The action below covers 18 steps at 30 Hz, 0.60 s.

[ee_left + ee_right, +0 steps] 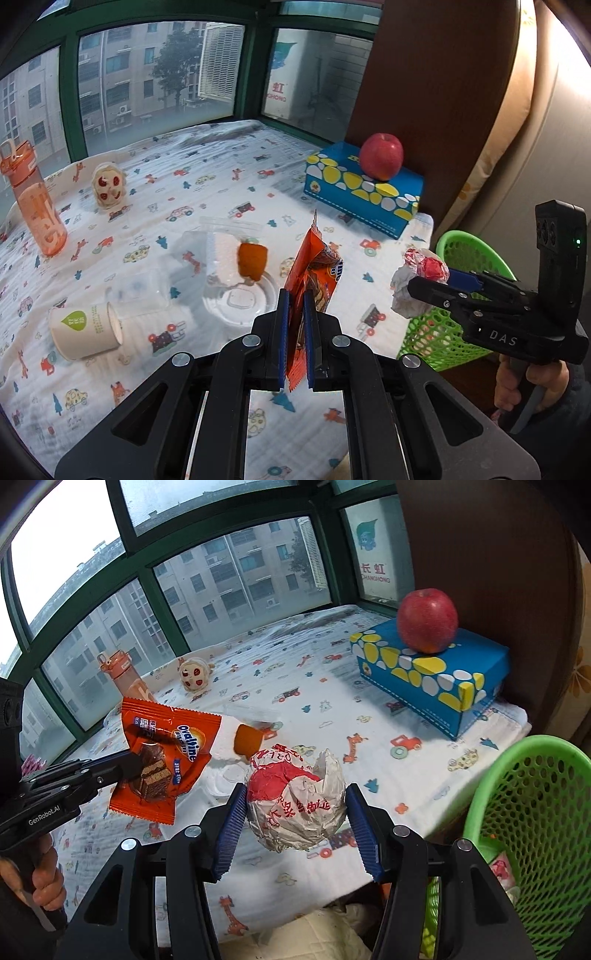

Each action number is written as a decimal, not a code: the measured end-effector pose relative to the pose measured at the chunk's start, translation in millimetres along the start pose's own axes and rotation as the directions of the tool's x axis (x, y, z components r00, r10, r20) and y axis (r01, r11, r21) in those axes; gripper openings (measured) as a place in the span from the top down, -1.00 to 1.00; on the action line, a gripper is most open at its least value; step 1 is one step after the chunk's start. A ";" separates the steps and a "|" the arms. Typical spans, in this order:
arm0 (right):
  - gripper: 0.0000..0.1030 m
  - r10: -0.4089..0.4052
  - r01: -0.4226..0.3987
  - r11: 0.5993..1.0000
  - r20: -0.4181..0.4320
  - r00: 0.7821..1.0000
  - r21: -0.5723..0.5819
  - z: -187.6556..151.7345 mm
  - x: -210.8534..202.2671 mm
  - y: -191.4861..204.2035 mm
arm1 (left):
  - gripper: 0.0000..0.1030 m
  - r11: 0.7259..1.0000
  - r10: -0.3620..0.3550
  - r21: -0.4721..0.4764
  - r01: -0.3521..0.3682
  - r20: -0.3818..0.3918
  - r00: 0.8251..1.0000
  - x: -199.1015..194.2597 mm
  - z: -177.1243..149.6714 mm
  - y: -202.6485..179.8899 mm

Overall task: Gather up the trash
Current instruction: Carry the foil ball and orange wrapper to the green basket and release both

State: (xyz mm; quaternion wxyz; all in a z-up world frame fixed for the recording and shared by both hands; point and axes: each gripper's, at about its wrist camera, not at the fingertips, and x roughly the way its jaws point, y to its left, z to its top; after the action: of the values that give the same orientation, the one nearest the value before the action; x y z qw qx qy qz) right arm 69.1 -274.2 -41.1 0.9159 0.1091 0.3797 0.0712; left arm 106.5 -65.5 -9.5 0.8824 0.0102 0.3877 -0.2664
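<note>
My left gripper (295,295) is shut on an orange Ovaltine snack wrapper (314,266), which stands upright between the blue pads above the patterned sheet. The right wrist view shows the same wrapper (166,760) hanging from the left gripper (129,768). A crumpled red-and-white paper ball (295,801) is pressed between both pads of my right gripper (295,790), lifted off the sheet. In the left wrist view that ball (421,266) and the right gripper (432,277) hover by the rim of a green mesh basket (436,336). The basket (528,812) sits off the sheet's right edge.
A tipped paper cup (85,332), a clear plastic lid (236,299) and an orange food piece (252,262) lie on the sheet. An orange bottle (33,199) and a small plush toy (107,186) stand far left. An apple (381,157) rests on a blue tissue box (362,192).
</note>
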 end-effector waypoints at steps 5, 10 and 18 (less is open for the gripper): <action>-0.03 -0.054 0.054 0.998 0.024 0.998 0.034 -7.2 -22.6 -28.9 | 0.88 0.998 -0.049 0.040 0.050 -0.011 0.999 9.3 6.0 -32.4; -0.04 -0.100 0.096 0.992 0.047 0.994 0.076 -12.8 -46.1 -59.8 | 0.88 0.992 -0.090 0.085 0.092 -0.023 0.996 17.6 10.8 -65.9; -0.06 -0.202 0.193 0.972 0.058 0.978 0.134 -26.0 -78.8 -110.7 | 0.88 0.977 -0.151 0.147 0.155 -0.041 0.988 26.6 20.0 -114.1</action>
State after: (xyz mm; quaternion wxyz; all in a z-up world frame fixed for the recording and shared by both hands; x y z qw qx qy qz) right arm 0.7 -394.1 -33.5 0.9226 0.1314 0.3595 -0.0485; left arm 80.4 -180.2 7.7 0.8502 0.0506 0.3790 -0.3618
